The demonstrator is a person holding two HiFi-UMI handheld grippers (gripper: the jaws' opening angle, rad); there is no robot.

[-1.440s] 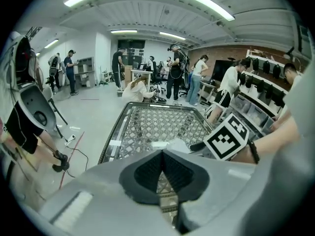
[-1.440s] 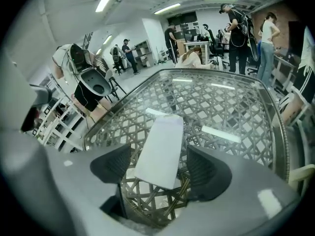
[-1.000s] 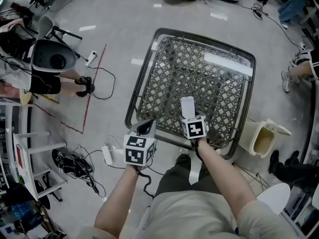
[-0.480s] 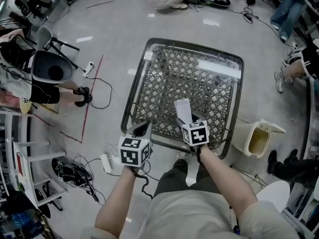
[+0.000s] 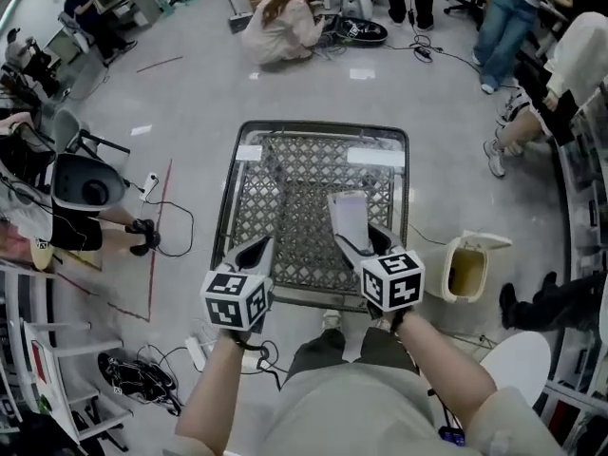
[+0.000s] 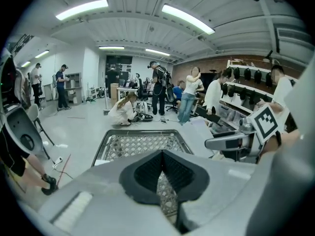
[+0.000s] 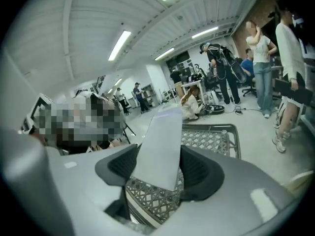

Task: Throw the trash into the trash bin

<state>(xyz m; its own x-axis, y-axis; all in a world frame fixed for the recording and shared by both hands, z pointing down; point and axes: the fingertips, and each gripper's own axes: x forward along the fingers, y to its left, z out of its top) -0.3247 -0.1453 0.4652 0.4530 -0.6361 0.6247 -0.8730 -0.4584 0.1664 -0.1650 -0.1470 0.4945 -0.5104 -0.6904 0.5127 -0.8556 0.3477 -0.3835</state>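
Note:
A flat white piece of trash stands upright in my right gripper, whose pads press on its two sides; in the right gripper view the trash rises between the dark pads of that gripper. It hangs above the near end of a wire-mesh cart. A beige trash bin with its lid flipped open stands on the floor right of the cart. My left gripper hovers over the cart's near left corner, jaws together and empty.
Along the left stand a grey chair, shelving and floor cables. A person crouches beyond the cart; others stand at the back right. A round white seat sits near my right elbow.
Both grippers have risen, the right one more, lifting the white trash up over the cart. The head view has tipped up and shows more of the room beyond.

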